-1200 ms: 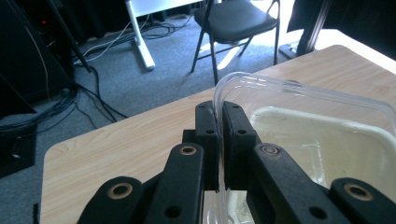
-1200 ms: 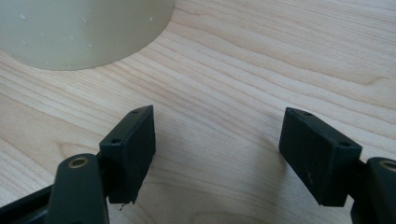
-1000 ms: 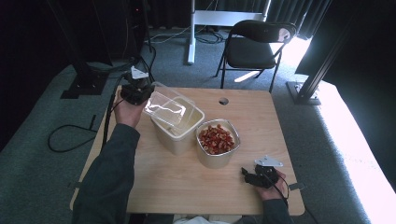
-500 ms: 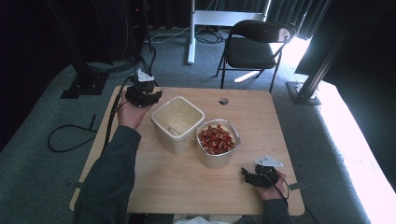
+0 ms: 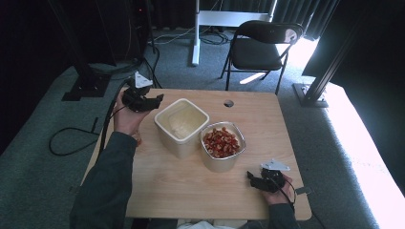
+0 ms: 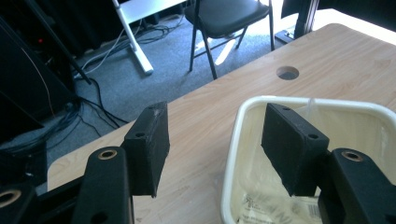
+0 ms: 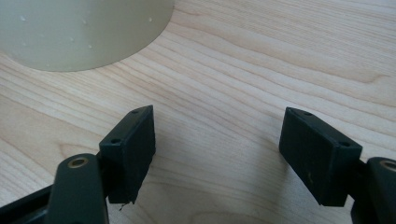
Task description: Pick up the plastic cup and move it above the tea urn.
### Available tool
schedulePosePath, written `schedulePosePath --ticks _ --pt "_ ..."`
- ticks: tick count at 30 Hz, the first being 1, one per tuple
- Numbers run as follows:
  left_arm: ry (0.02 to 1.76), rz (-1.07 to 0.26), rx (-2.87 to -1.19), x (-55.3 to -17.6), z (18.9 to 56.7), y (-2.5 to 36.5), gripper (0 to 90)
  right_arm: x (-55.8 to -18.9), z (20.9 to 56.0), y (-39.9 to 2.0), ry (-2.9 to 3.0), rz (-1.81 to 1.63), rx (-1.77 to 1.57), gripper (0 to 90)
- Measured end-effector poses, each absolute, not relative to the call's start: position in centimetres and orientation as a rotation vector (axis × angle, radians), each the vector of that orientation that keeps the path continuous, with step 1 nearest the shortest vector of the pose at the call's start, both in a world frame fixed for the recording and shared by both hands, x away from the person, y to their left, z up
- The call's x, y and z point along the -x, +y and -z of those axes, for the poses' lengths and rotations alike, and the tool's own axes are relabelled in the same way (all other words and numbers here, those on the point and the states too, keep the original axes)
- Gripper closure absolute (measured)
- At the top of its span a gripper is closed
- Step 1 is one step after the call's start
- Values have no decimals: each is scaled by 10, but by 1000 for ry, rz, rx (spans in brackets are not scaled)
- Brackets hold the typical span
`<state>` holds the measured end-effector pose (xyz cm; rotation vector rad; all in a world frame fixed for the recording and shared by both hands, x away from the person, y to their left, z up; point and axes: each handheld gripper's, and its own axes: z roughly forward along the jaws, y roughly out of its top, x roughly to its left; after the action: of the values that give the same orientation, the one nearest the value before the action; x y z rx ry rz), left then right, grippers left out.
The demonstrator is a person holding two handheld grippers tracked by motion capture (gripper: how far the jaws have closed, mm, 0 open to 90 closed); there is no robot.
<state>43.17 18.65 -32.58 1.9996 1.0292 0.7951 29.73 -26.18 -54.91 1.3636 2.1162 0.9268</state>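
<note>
A pale wooden tabletop (image 5: 191, 186) is set on grey carpet in a dark-curtained room, with a folding chair (image 5: 260, 47) behind it. The cream square tub (image 5: 181, 126) stands mid-table, touching the round tub of red pieces (image 5: 222, 145).

The left gripper (image 5: 155, 101) is held at the square tub's far-left corner. Its jaws have just been opening and now stand apart with nothing pressed; the tub's rim lies between them, one jaw inside and one outside. To finish the release well, the jaws should be lifted clear before being swung away, so the rim is not dragged.

The right gripper (image 5: 252, 179) is rested near the tabletop's front edge, jaws apart over bare wood, the round tub ahead of them.

What lies inside the square tub is hard to read, possibly a clear printed bag (image 6: 275, 205).
</note>
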Motion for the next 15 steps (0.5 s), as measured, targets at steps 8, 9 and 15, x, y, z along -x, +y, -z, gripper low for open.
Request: schedulePosePath --ticks 8,9,15 --pt "1053 -762 -1981 -429 335 205 426 -298 549 -263 2119 -938 -1368 263" --pt "1053 -763 -1975 -427 336 208 426 -298 549 -263 2120 -939 -1369 262" --pt "1079 -742 -1962 -420 346 224 409 -298 549 -263 2120 -940 -1373 263"
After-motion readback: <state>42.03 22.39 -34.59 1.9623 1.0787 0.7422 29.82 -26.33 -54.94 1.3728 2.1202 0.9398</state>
